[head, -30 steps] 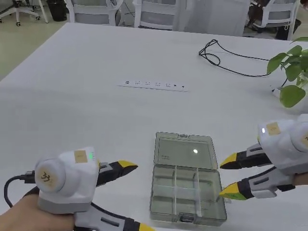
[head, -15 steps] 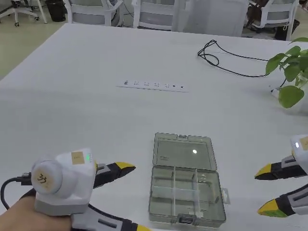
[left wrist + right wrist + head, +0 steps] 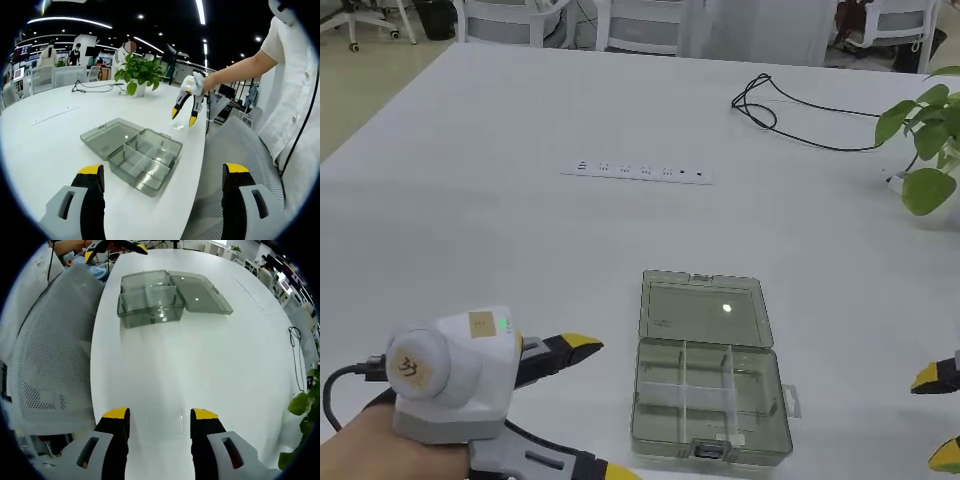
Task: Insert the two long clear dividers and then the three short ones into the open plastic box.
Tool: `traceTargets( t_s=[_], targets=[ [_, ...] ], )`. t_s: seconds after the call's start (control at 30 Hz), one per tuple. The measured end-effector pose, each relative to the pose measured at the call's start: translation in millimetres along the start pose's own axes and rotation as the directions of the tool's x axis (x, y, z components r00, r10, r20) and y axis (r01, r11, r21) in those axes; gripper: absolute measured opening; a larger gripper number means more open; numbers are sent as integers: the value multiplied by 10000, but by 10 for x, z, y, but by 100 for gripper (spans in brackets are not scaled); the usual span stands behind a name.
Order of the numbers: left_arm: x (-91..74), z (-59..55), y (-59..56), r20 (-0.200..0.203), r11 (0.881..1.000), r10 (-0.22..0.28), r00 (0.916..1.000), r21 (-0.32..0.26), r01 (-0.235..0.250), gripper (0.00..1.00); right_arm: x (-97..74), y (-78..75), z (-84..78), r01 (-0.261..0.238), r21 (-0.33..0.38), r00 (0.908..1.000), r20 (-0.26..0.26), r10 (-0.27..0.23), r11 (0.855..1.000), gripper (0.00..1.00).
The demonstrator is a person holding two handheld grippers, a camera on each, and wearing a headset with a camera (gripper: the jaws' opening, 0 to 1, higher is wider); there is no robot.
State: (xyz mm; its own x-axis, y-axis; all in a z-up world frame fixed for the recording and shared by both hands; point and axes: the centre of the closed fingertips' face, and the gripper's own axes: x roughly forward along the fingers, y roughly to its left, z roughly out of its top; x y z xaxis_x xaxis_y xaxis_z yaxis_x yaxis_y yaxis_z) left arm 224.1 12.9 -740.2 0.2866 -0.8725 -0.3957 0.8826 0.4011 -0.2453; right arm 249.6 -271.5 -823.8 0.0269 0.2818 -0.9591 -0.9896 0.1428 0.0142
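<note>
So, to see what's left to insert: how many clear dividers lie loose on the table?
1: a clear divider on the table by the right gripper, apart from the box. Others may escape notice, being clear.

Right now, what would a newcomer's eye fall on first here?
A smoky clear plastic box, lid flat open and dividers inside, lies near the front edge of the white table. White hand-held grippers with yellow-tipped black jaws flank it, both open: the left gripper close, the right gripper farther off. A leafy green plant stands far right.
</note>
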Motion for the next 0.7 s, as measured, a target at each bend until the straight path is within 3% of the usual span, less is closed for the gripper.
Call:
traceTargets(
  t_s=[0.23, 0.7],
  targets=[
    [5, -5, 0, 19, 10000, -28, 10000, -71, 28, 100, 106, -35, -212, -17, -703, 9965, -839, -42, 9975, 48],
    [5, -10, 26, 10, 9999, -11, 10000, -133, 11, 100, 174, -101, -334, -45, -959, 9919, -1269, -78, 9954, 40]
  ],
)
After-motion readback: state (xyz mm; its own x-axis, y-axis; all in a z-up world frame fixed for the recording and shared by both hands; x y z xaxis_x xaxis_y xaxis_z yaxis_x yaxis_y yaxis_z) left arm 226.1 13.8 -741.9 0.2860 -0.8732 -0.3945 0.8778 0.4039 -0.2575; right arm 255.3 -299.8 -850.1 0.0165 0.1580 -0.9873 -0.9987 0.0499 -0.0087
